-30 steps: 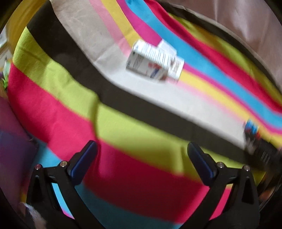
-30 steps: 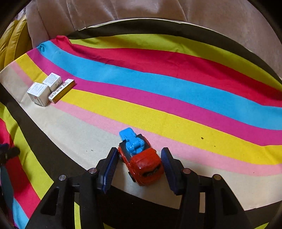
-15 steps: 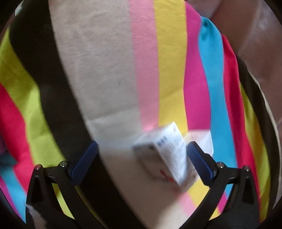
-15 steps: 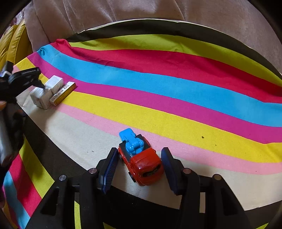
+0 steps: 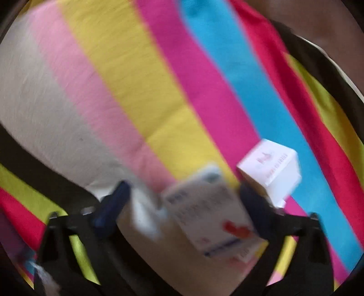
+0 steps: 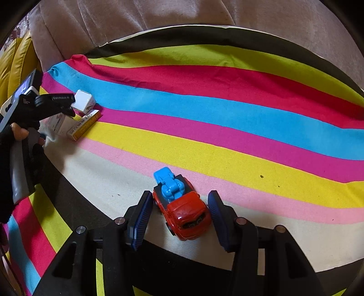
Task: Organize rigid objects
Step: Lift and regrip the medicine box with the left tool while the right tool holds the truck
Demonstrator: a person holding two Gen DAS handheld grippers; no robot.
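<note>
One toy car [image 6: 182, 211], red with a blue piece on its back, sits nearest of all, on the cream band of the striped cloth [image 6: 227, 136]. The right gripper [image 6: 179, 200] has its jaws half closed around it, one pad against the rear corner and the other against the front corner, with the car's wheels on the cloth.

Three boxes lie well beyond the toy car and to its left, close together near the far end of the yellow and pink bands: one printed white carton [image 5: 209, 214], one flat yellow-edged box [image 6: 85, 124] touching it on the side nearer the car, and one small white cube box [image 5: 273, 168] just behind them. The left gripper [image 5: 182, 195], held by a gloved hand [image 6: 9, 141], reaches over this group. Its jaws have just been closing and the carton lies between them. The left wrist view is too blurred to tell whether the pads press on it.

Farthest from the toy car, one beige upholstered back [image 6: 159, 18] rises behind the cloth, with one yellow cushion [image 6: 16, 61] at its left end.

A second ago the left gripper was wide apart over bare cloth, far from the boxes. Now it is at them. The toy car and the right gripper have not shifted.
</note>
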